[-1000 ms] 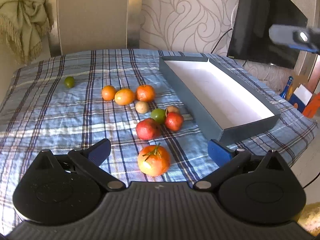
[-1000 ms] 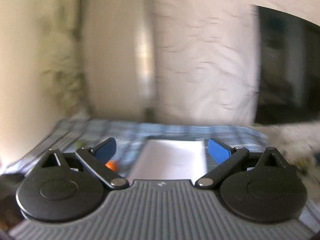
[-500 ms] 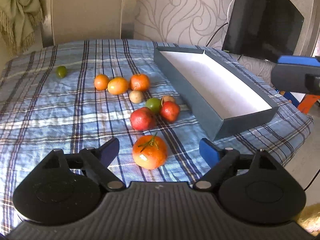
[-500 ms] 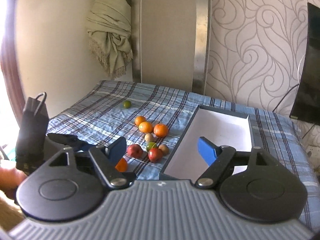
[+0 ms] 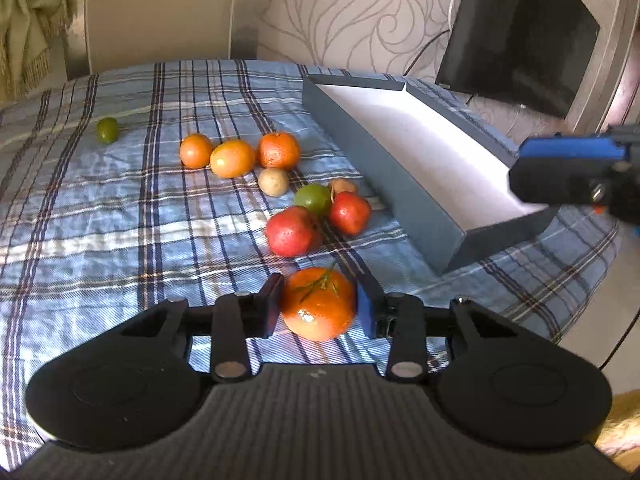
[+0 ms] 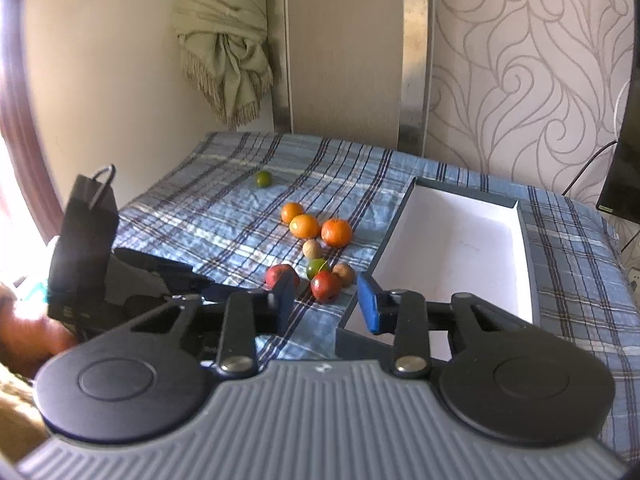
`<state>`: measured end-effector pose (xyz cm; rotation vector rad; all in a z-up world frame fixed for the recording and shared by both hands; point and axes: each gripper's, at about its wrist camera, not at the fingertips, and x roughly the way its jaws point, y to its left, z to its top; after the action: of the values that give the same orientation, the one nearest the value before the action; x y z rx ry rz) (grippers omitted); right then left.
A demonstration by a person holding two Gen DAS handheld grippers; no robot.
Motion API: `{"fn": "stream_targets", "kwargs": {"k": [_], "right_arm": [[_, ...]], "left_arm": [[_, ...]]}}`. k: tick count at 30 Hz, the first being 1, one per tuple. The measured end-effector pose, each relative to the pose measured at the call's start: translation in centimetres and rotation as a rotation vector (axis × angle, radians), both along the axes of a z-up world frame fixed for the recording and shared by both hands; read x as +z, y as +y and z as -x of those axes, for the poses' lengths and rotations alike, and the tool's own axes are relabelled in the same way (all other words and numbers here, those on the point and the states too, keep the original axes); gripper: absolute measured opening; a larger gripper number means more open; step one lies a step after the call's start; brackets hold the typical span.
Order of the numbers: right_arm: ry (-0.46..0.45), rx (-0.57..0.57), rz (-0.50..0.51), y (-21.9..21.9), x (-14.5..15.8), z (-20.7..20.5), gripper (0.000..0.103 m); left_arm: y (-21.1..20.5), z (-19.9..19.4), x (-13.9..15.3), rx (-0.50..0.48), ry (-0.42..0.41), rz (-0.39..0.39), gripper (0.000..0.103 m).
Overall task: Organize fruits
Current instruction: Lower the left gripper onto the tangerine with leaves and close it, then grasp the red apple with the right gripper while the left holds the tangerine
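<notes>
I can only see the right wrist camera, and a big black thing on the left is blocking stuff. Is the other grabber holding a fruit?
Observer: Yes. In the left wrist view, the left gripper is shut on a big round orange tangerine, with one finger against each side.
Operator: Does it have a leaf?
Observer: I can't see a leaf, only a thin green stem lying across its top.
Operator: Where's my grabber from over there?
Observer: The right gripper looks to be hovering above the near right corner of the dark grey cardboard box with the white inside.
</notes>
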<state>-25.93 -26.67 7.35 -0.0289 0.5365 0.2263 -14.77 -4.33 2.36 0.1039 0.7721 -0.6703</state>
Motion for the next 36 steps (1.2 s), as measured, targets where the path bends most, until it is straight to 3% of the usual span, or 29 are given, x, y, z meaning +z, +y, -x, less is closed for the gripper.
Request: {"fn": "stream_targets", "kwargs": {"k": [7, 13, 15, 19, 21, 26, 30, 31, 33, 36], "right_arm": [[0.086, 0.077, -0.041, 2.2, -1.5, -2.8, 0.037], [0.236, -0.040, -0.142, 1.2, -4.5, -6.0, 0.036], [0.244, -0.085, -0.140, 0.7, -4.8, -6.1, 0.022], [0.209, -0.167, -0.048, 0.5, -4.7, -5.8, 0.020], [0.175, -0.151, 0.064, 2.0, -4.6, -5.5, 0.025], [0.138, -0.070, 0.103, 4.2, -4.0, -6.4, 0.022], [0.202, -0.101, 0.139, 4.9, -5.1, -8.0, 0.023], [0.210, -0.105, 0.152, 5.1, -5.4, -8.4, 0.024], [0.221, -0.102, 0.184, 5.7, -5.7, -8.9, 0.040], [0.209, -0.091, 0.211, 6.3, -6.1, -9.3, 0.045]], "left_arm": [[1.7, -0.8, 0.5, 0.041, -0.035, -0.030, 0.044], [2.8, -1.2, 0.6, 0.043, -0.044, -0.038, 0.044], [2.9, -1.2, 0.6, 0.037, -0.045, -0.040, 0.043], [2.6, -1.0, 0.7, 0.023, -0.057, -0.055, 0.043], [2.5, -0.9, 0.7, 0.022, -0.069, -0.068, 0.044], [2.7, -1.3, 0.3, 0.027, -0.064, -0.081, 0.044], [2.7, -1.2, 0.1, 0.014, -0.070, -0.088, 0.044], [2.7, -1.2, 0.1, 0.011, -0.071, -0.091, 0.044], [2.6, -1.2, 0.0, 0.008, -0.072, -0.093, 0.044], [2.6, -1.3, -0.1, 0.007, -0.071, -0.096, 0.044]]}}
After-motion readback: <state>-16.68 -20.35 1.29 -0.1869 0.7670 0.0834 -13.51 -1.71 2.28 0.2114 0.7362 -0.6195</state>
